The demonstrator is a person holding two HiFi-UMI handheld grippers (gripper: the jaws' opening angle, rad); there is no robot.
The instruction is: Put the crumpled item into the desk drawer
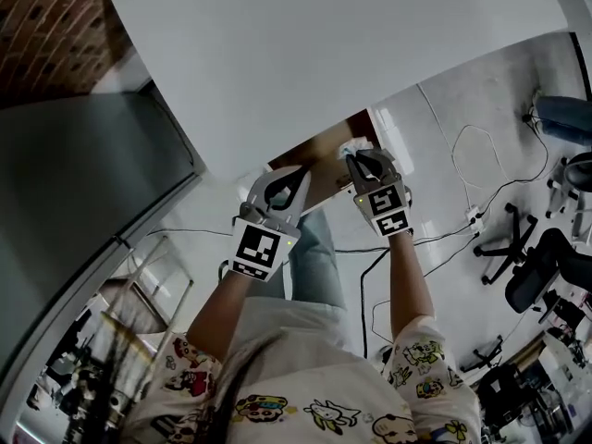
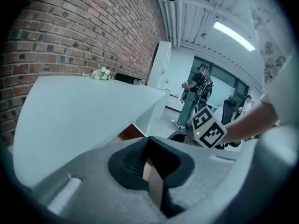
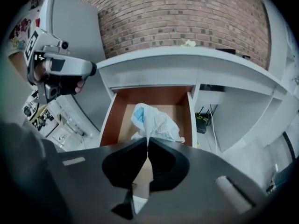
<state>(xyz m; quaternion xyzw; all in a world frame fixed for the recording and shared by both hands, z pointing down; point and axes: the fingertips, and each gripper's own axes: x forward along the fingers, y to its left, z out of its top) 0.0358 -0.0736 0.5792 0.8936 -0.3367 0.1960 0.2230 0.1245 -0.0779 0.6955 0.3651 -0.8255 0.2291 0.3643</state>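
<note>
The right tongs (image 3: 147,141) clamp one crumpled bag (image 3: 156,120), at twelve o'clock against one open drawer (image 3: 154,96). The left tongs (image 2: 148,141) are together, empty.

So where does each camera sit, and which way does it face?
Head view: on the person's head, looking down at the desk, open drawer, left gripper and right gripper; left forearm, right forearm and shirt show.
Left gripper view: on the left gripper, looking along its shut, empty jaws past the desk to a brick wall; the right forearm shows.
Right gripper view: on the right gripper, looking into the drawer, jaws pinching the crumpled bag; fingers holding the left gripper show.
Shared: head and right gripper views both show drawer and bag.
</note>
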